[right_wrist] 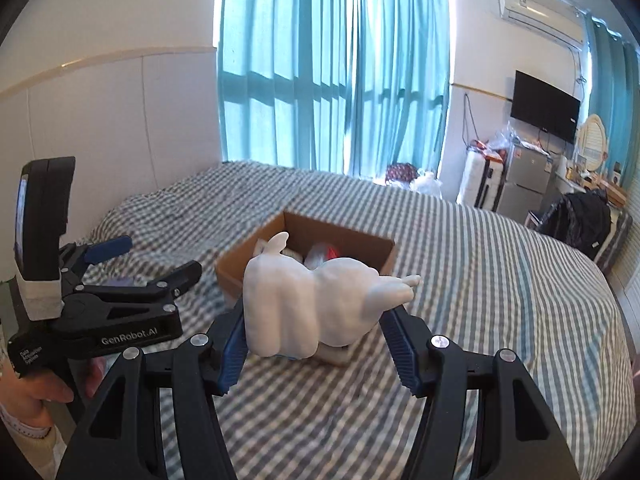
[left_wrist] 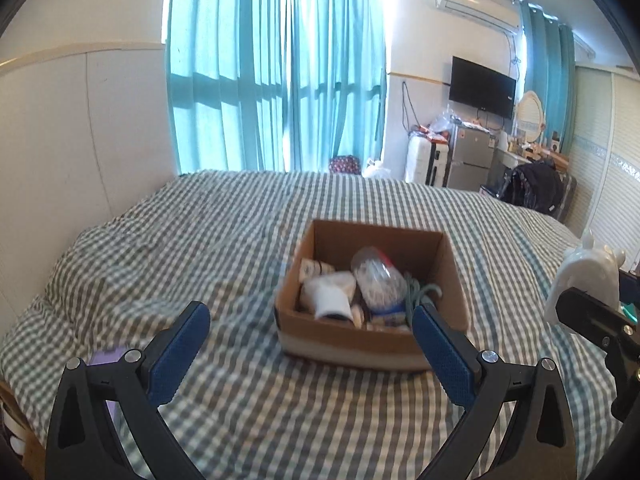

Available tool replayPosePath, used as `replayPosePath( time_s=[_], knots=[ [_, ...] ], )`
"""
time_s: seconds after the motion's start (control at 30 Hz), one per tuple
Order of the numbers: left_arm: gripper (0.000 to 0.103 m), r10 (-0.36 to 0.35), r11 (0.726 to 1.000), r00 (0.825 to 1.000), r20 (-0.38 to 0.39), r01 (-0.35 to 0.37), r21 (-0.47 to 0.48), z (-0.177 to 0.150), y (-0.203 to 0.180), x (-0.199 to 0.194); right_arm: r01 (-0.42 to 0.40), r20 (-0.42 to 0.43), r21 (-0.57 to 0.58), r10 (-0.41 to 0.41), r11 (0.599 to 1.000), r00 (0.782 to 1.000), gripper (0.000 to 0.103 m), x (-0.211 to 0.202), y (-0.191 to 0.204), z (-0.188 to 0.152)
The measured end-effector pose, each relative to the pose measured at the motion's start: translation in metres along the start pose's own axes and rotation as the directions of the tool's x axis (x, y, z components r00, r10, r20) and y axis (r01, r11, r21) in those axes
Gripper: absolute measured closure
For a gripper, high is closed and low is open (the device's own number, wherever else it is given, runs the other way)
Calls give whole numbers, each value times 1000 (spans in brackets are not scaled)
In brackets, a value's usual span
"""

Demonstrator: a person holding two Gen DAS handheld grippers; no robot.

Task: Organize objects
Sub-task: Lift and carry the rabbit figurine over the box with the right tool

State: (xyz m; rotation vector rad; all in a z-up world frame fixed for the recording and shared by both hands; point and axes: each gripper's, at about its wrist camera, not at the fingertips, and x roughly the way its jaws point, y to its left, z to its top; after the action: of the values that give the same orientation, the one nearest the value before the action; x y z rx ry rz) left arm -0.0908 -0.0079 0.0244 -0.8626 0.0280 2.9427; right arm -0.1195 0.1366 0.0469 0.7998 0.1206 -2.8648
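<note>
Right gripper (right_wrist: 316,340): clenched on a white figurine (right_wrist: 316,304), held above the bed (right_wrist: 480,280) in front of the cardboard box (right_wrist: 384,252); figurine hides the box's near wall.
Left gripper (left_wrist: 310,334): released, grasping nothing.
Box: mid-bed, holding a clear bottle (left_wrist: 376,276), white containers and a green cord, details blurred.

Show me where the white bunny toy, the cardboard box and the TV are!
white bunny toy (right_wrist: 304,308): right wrist view, its body.
cardboard box (left_wrist: 352,340): left wrist view, front wall.
TV (left_wrist: 482,87): left wrist view, screen.
</note>
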Motion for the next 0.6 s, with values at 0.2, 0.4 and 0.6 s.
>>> replayPosePath(
  time_s=[0.2,0.4,0.6],
  knots=[
    [0,14,1000,1000,3,-14,11,28,3,29,-2,39,-8,3,1000,999,42,33,-2,33],
    [0,43,999,999,-9,-43,2,47,6,71,-15,22,3,15,1000,1000,42,84,-10,51],
    [0,46,999,998,-33,-45,8,51,2,116,-18,-22,13,18,1000,1000,42,146,-19,61]
  ],
)
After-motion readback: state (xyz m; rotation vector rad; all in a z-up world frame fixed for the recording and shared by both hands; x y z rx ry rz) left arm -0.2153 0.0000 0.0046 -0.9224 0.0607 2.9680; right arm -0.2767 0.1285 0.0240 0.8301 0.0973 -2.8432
